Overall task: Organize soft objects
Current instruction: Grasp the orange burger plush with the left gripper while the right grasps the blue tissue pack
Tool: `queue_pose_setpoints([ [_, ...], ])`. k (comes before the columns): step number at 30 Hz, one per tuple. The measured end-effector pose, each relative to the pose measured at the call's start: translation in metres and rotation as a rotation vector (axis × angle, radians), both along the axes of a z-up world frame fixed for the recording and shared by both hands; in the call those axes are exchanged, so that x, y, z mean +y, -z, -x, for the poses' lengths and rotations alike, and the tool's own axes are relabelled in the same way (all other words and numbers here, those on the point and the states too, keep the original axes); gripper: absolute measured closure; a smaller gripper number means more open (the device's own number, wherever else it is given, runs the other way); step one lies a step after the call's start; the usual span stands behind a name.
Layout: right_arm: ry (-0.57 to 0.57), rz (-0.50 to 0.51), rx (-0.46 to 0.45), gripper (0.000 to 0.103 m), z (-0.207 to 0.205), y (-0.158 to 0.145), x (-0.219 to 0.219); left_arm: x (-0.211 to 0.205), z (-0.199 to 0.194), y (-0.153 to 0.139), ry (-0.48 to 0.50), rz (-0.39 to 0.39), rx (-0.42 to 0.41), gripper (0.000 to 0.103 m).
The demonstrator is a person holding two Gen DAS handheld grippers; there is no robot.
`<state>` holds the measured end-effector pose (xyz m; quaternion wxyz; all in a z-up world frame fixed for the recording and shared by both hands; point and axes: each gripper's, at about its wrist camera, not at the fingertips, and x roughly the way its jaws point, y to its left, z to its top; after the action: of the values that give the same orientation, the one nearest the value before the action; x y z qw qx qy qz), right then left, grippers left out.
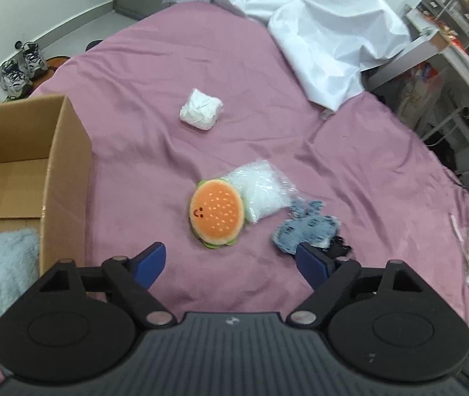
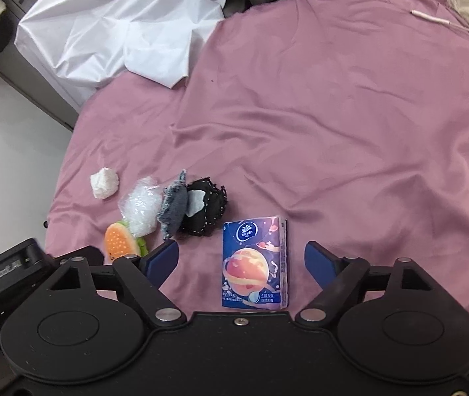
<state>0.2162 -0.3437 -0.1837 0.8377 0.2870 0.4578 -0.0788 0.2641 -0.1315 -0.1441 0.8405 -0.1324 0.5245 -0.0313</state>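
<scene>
Soft objects lie scattered on the pink bedsheet (image 2: 333,115) under our two spread claws.
Our left gripper (image 1: 231,260) hangs with its jaws apart and nothing between them, just short of the burger plush (image 1: 216,213); a clear bubble-wrap bag (image 1: 261,191) touches the plush, a denim scrap (image 1: 304,229) sits beside that, and a white wad (image 1: 201,109) lies farther off. At the left we see a cardboard box (image 1: 66,171) with a fluffy grey piece (image 1: 0,264) inside. Our right gripper (image 2: 241,259) is also spread, empty, with a blue tissue pack (image 2: 254,260) lying flat between its fingers, untouched, near a black knit piece (image 2: 208,209). A white sheet (image 2: 119,23) covers the far edge.
</scene>
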Motion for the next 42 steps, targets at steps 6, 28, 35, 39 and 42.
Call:
queue_pose_setpoints([
  [6, -0.024, 0.023, 0.036, 0.023, -0.01, 0.012, 0.006, 0.001, -0.018, 0.024, -0.023, -0.012, 0.029, 0.021],
  [28, -0.039, 0.244, 0.057, 0.055, -0.022, 0.018, 0.027, 0.005, -0.03, 0.041, -0.037, 0.003, 0.061, 0.07],
  [35, -0.042, 0.244, -0.007, 0.055, -0.009, -0.003, 0.031, 0.017, -0.009, 0.013, -0.039, 0.014, 0.018, 0.07],
  [39, -0.054, 0.238, -0.044, 0.055, -0.004, -0.013, 0.036, 0.025, 0.002, -0.002, -0.044, 0.017, -0.007, 0.07],
  [42, -0.07, 0.236, -0.077, 0.055, 0.001, -0.022, 0.041, 0.032, 0.01, -0.013, -0.051, 0.021, -0.026, 0.07],
])
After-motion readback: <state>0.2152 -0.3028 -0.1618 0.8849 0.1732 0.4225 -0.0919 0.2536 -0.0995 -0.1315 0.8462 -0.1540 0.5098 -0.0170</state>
